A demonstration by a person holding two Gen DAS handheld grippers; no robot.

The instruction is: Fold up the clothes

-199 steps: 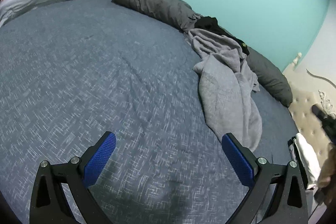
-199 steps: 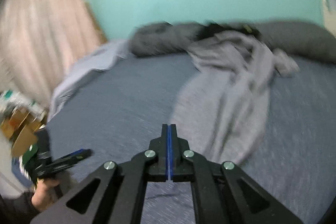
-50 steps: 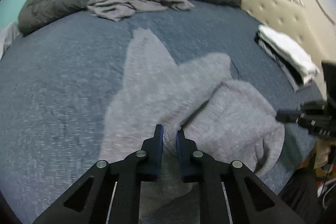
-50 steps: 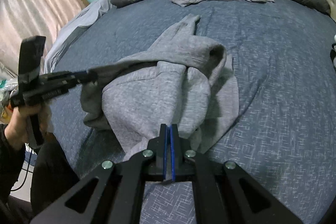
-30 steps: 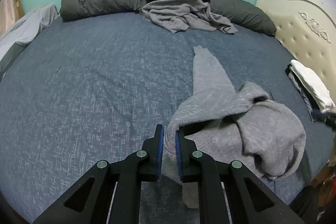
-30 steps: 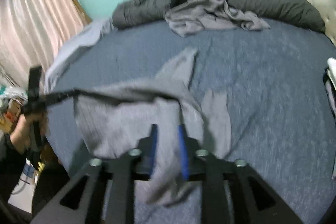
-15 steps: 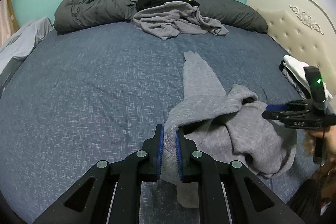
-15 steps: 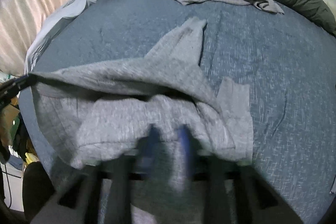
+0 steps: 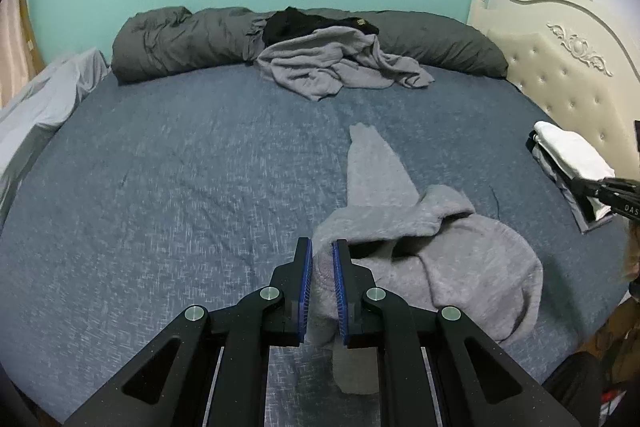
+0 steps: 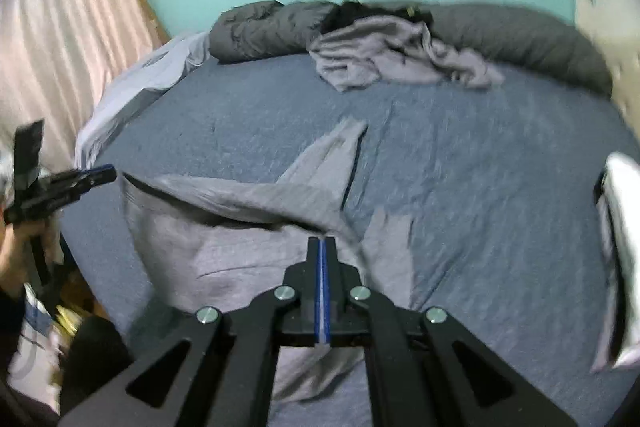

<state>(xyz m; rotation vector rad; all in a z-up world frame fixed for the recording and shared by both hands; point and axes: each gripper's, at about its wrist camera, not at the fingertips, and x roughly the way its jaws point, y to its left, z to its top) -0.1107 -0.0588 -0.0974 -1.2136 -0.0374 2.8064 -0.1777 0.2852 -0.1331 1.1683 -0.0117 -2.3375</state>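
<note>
Gripping the grey hoodie (image 9: 460, 267) still, left gripper (image 9: 322, 259) fingers clamped, right gripper (image 10: 322, 251) fingers now closed together, hoodie spread wider.

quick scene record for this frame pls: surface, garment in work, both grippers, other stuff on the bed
surface: bed, blue sheet
garment: grey hoodie, bunched near the front edge, one sleeve lying flat toward the far side
left hand-held gripper: shut on hoodie fabric
right hand-held gripper: jaws together; hoodie lies around them, grip on cloth unclear (view blurred)
clothes pile: grey and black, far side, unfolded
duvet: dark grey, rolled along the far edge
folded stack: white on top, by the headboard
</note>
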